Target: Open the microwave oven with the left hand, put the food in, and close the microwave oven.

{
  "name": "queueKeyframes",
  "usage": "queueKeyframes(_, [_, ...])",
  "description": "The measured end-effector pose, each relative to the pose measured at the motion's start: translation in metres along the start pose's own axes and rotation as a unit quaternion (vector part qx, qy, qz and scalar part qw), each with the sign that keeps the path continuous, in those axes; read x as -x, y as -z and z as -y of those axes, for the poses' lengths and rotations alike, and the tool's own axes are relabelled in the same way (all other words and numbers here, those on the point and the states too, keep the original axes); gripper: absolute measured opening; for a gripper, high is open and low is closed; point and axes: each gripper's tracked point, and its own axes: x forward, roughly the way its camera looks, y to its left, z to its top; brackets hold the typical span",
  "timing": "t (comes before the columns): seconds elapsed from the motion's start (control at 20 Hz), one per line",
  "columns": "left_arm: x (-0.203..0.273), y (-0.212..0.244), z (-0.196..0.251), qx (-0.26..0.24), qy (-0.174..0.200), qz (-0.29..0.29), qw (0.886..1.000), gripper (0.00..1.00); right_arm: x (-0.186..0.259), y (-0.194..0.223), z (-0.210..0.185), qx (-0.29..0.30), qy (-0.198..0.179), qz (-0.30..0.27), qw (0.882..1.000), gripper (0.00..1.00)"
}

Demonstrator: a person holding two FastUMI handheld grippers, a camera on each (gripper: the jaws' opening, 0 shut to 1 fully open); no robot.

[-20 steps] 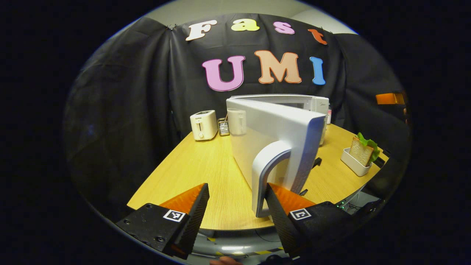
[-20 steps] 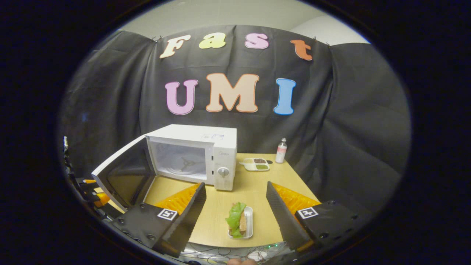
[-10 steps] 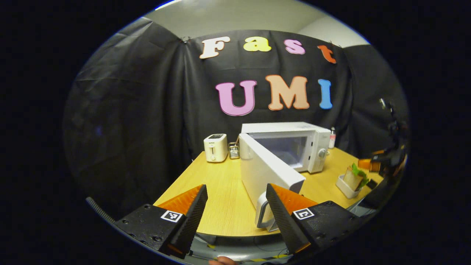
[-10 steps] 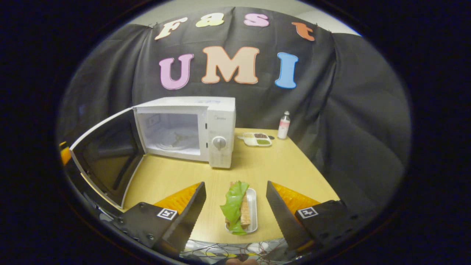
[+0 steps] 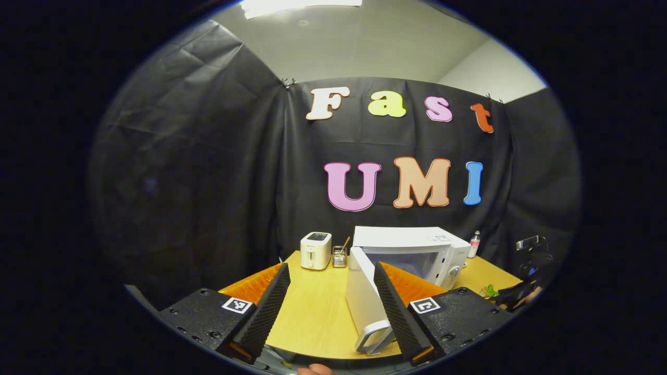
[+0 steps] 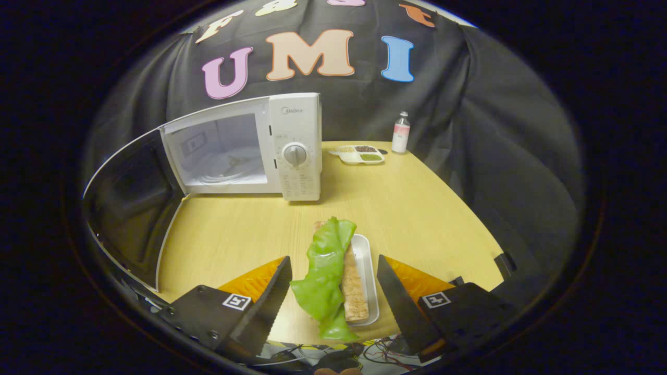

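The white microwave [image 6: 294, 148] stands at the back of the wooden table [image 6: 417, 208], its door [image 6: 130, 203] swung wide to the left and its cavity bare. A sandwich with a lettuce leaf [image 6: 333, 271] lies in a small white tray [image 6: 367, 260]. My right gripper [image 6: 333, 297] is open, one finger on each side of the sandwich and not touching it. In the left gripper view my left gripper [image 5: 328, 307] is open and holds nothing, back from the door [image 5: 359, 291] and its handle [image 5: 372, 336]; the microwave [image 5: 417, 247] stands behind.
A toaster [image 5: 315, 250] and a small holder [image 5: 340, 256] sit at the back left of the table. A sectioned dish [image 6: 359, 154] and a small bottle [image 6: 400, 133] stand to the right of the microwave. Cables hang below the table's front edge.
My left gripper has drawn back from the door handle and tilted upward. My right gripper has moved down and forward, so the sandwich now lies between its fingers.
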Motion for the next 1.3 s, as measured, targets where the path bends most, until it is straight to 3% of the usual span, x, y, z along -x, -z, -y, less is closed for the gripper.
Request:
queueKeyframes(0.1, [0.001, -0.012, 0.013, -0.015, 0.014, 0.016, 1.0, 0.91, -0.002, 0.003, 0.002, 0.0, 0.008, -0.007, 1.0, 1.0])
queueKeyframes(0.15, [0.0, -0.013, 0.018, -0.017, 0.02, 0.018, 0.999, 0.94, -0.002, 0.004, 0.004, 0.001, 0.011, -0.008, 1.0, 0.92])
queueKeyframes(0.2, [0.0, -0.013, 0.021, -0.017, 0.023, 0.018, 0.999, 0.94, -0.003, 0.006, 0.003, 0.004, 0.011, -0.01, 1.0, 0.92])
queueKeyframes(0.35, [-0.003, -0.006, 0.027, -0.006, 0.034, 0.008, 0.999, 0.92, -0.005, 0.012, 0.001, 0.013, 0.007, -0.025, 1.0, 0.67])
queueKeyframes(0.4, [-0.004, -0.004, 0.026, -0.001, 0.034, 0.006, 0.999, 0.93, 0.003, 0.014, 0.0, 0.02, 0.006, -0.032, 0.999, 0.67])
queueKeyframes(0.5, [-0.006, -0.006, 0.023, 0.004, 0.031, 0.006, 0.999, 0.94, 0.0, 0.014, 0.0, 0.027, 0.0, -0.037, 0.999, 0.49])
queueKeyframes(0.65, [-0.006, -0.004, 0.023, 0.001, 0.031, 0.005, 1.0, 0.91, -0.003, 0.015, 0.002, 0.024, 0.0, -0.047, 0.999, 0.49])
queueKeyframes(0.7, [-0.006, -0.006, 0.023, 0.001, 0.032, 0.005, 0.999, 0.92, 0.0, 0.015, 0.002, 0.017, -0.002, -0.049, 0.999, 0.42])
queueKeyframes(1.3, [-0.002, -0.003, 0.019, 0.024, 0.031, 0.001, 0.999, 0.94, 0.012, -0.001, 0.008, 0.009, 0.007, -0.03, 0.999, 0.4])
